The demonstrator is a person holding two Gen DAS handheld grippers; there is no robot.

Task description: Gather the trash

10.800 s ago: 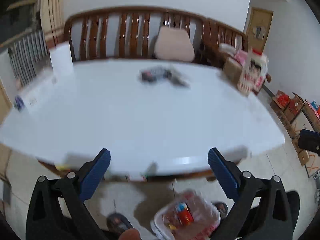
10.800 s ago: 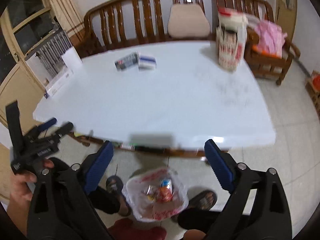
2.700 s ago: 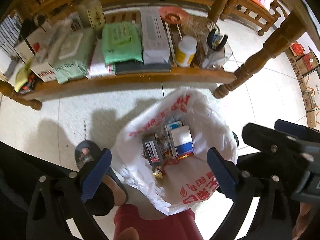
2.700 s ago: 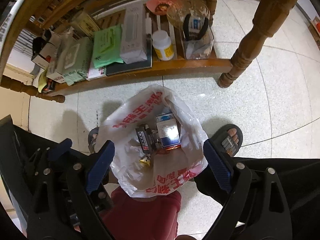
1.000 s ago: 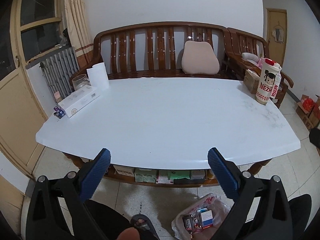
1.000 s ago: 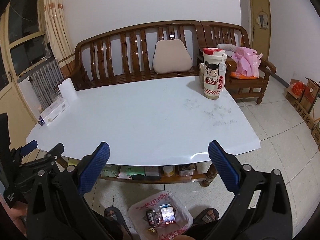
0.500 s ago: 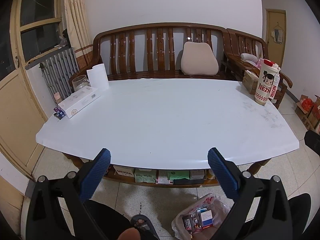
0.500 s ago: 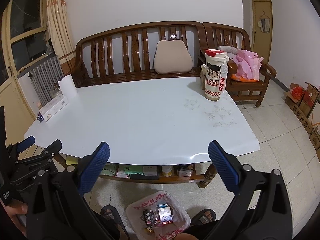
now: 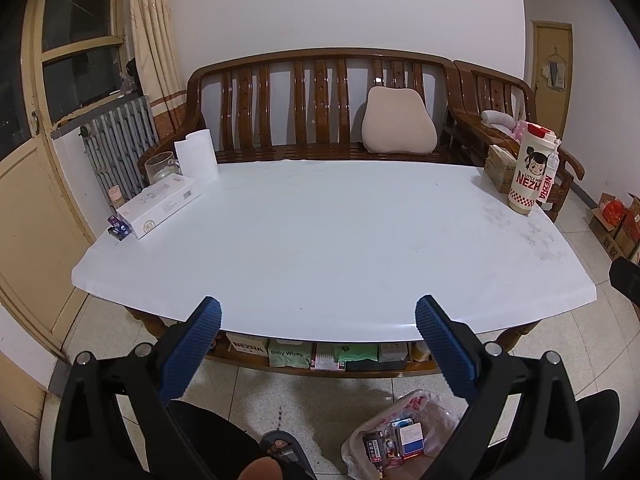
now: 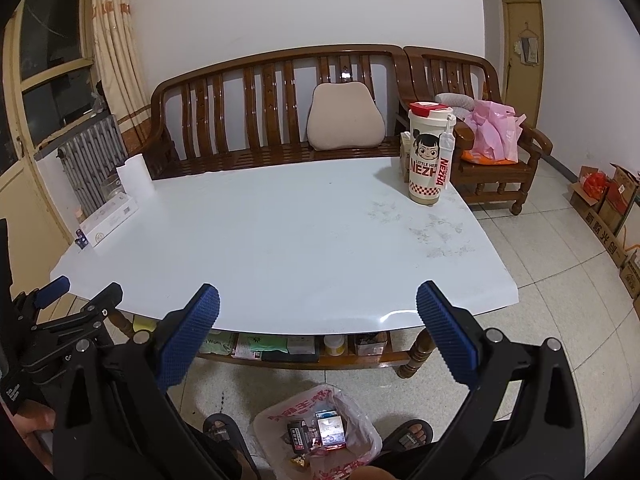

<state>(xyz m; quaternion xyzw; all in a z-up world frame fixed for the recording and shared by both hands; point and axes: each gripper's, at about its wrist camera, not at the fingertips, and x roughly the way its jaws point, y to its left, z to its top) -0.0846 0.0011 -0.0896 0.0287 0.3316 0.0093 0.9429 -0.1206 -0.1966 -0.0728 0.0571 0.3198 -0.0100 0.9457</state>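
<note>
A white plastic trash bag with red print (image 9: 416,404) (image 10: 352,404) sits on the floor between the person's feet, holding several small boxes and wrappers (image 9: 400,438) (image 10: 320,430). My left gripper (image 9: 318,312) is open and empty, held over the near edge of the white table (image 9: 320,240). My right gripper (image 10: 318,300) is also open and empty above the table's (image 10: 280,248) near edge. The left gripper (image 10: 76,292) shows at the lower left of the right wrist view. No loose trash shows on the tabletop.
A white box (image 9: 160,204), paper roll (image 9: 196,156) and glass jar (image 9: 160,166) stand at the table's far left; a NEZHA cup (image 9: 532,172) (image 10: 430,156) at the far right. The lower shelf (image 9: 320,356) holds packets. A wooden bench (image 9: 320,108) stands behind; cartons (image 10: 608,200) lie right.
Over the last second both views shifted only slightly. Earlier, both grippers pointed down at the bag under the table, then rose to face the tabletop, where the small boxes no longer lie.
</note>
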